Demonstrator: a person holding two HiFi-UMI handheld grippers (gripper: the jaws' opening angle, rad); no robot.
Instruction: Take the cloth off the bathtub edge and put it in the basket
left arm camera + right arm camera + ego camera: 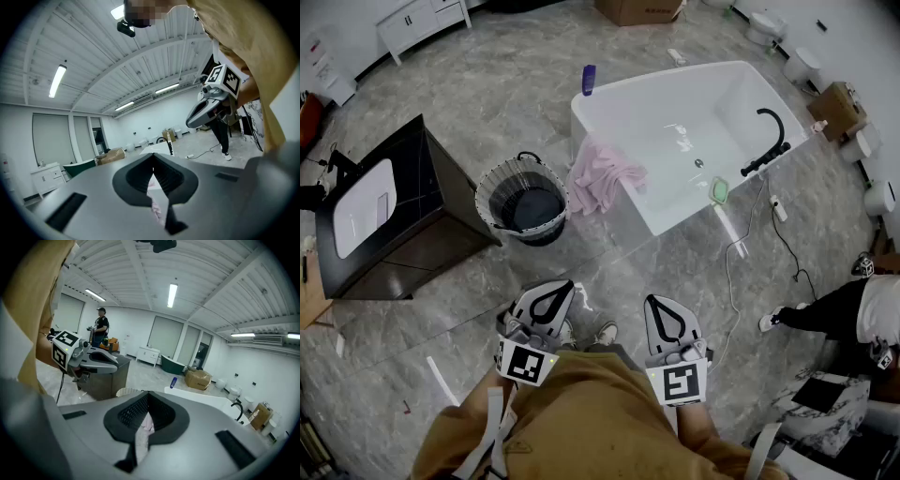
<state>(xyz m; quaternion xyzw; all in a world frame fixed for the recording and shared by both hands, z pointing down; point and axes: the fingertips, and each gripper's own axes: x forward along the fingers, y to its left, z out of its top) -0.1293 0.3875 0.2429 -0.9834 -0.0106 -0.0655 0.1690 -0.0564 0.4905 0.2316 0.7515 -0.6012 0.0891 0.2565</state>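
A pink cloth hangs over the near left edge of the white bathtub. Just left of it on the floor stands a round wire basket with a dark lining. Both grippers are held close to the person's body, well short of the tub. My left gripper is shut with nothing in it, and so is my right gripper. In the left gripper view the jaws meet, and a strip of the far cloth shows below them. The right gripper view shows shut jaws, the basket rim and the tub ahead.
A dark vanity cabinet with a white sink stands left of the basket. A blue bottle sits on the tub's far corner, a black faucet at its right end. A person's leg and a floor cable are at right.
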